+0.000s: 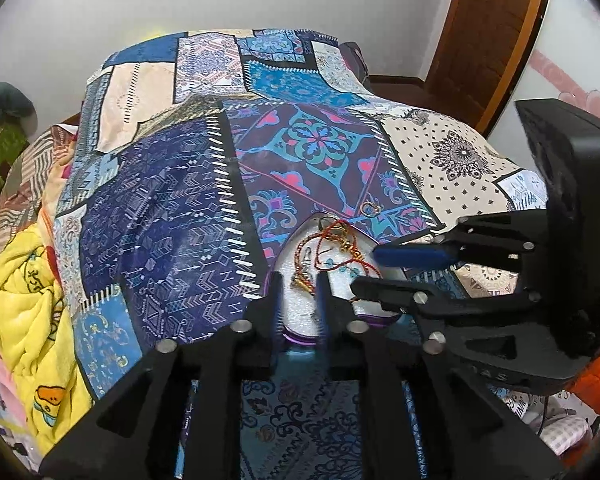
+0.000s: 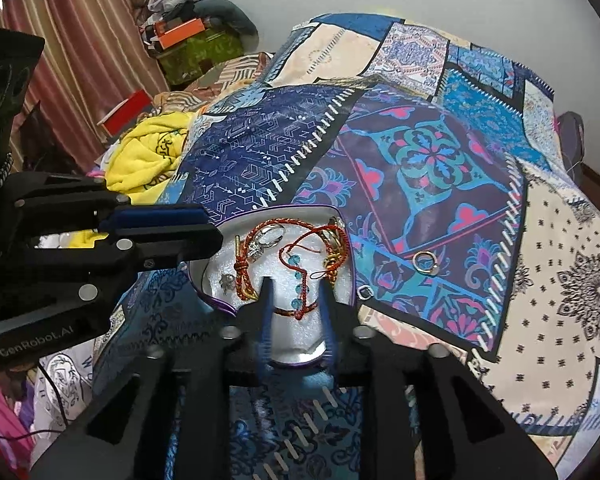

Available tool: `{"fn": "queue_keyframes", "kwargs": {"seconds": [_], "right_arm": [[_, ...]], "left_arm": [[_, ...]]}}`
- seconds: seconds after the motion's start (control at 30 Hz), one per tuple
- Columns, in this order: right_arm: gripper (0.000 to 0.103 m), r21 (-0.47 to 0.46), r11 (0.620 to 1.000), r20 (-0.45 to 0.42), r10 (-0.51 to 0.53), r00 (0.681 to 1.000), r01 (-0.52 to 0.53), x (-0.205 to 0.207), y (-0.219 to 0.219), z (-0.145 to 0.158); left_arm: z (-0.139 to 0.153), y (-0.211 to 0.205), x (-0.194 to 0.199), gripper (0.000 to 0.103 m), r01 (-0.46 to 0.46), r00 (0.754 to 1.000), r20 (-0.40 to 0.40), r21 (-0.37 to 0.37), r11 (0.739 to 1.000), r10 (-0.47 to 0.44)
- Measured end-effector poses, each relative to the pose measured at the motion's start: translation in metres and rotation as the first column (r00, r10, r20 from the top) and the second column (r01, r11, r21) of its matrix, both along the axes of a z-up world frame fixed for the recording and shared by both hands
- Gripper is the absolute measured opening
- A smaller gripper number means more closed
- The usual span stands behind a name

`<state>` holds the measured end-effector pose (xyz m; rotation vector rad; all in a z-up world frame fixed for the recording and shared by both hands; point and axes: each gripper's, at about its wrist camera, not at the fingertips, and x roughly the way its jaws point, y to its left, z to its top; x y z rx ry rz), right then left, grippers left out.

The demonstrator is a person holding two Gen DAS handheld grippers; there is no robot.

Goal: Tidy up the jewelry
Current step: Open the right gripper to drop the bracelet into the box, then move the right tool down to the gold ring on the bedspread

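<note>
A white foam-lined jewelry box (image 2: 296,336) with a purple rim lies on the patchwork bedspread. In it lie red and orange thread bracelets (image 2: 300,248), a silver ring (image 2: 268,238), gold pieces and turquoise beads. A gold ring (image 2: 425,262) lies on the bedspread to the right of the box; it also shows in the left wrist view (image 1: 371,209). My right gripper (image 2: 296,286) hangs open over the box, its fingers astride the bracelets. My left gripper (image 1: 298,284) is open over the box (image 1: 300,312) from the other side.
The patchwork bedspread (image 1: 172,216) covers the bed. A yellow blanket (image 1: 24,300) is bunched at the left edge. Boxes and clothes are piled by the striped curtain (image 2: 80,48). A wooden door (image 1: 492,32) stands at the back right.
</note>
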<state>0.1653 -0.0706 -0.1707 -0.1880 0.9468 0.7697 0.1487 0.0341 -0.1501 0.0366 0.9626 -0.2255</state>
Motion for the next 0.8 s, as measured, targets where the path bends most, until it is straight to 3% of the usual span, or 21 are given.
{"fn": "queue_keyframes", "kwargs": {"seconds": [0.1, 0.43, 0.5, 0.63, 0.8], "right_arm": [[0.04, -0.005, 1.0, 0.027, -0.007, 1.0, 0.007, -0.004, -0.004, 0.005], [0.041, -0.012, 0.999, 0.064, -0.036, 0.997, 0.037, -0.009, -0.015, 0.017], [0.042, -0.013, 0.999, 0.069, -0.048, 0.996, 0.049, -0.01, -0.02, 0.019], [0.053, -0.012, 0.997, 0.085, -0.08, 0.993, 0.082, -0.011, -0.032, 0.022], [0.055, -0.013, 0.992, 0.099, -0.127, 0.987, 0.129, -0.007, -0.053, 0.026]], "left_arm": [[0.004, 0.002, -0.004, 0.034, -0.015, 1.0, 0.027, 0.015, 1.0, 0.015], [0.012, 0.012, -0.017, 0.054, -0.08, 0.994, 0.077, 0.026, 0.996, 0.078], [0.011, 0.012, -0.019, 0.062, -0.09, 0.993, 0.078, 0.036, 0.995, 0.087], [0.009, 0.007, -0.022, 0.066, -0.096, 0.992, 0.085, 0.052, 0.994, 0.091], [0.008, -0.004, -0.022, 0.072, -0.08, 0.993, 0.095, 0.059, 0.995, 0.075]]}}
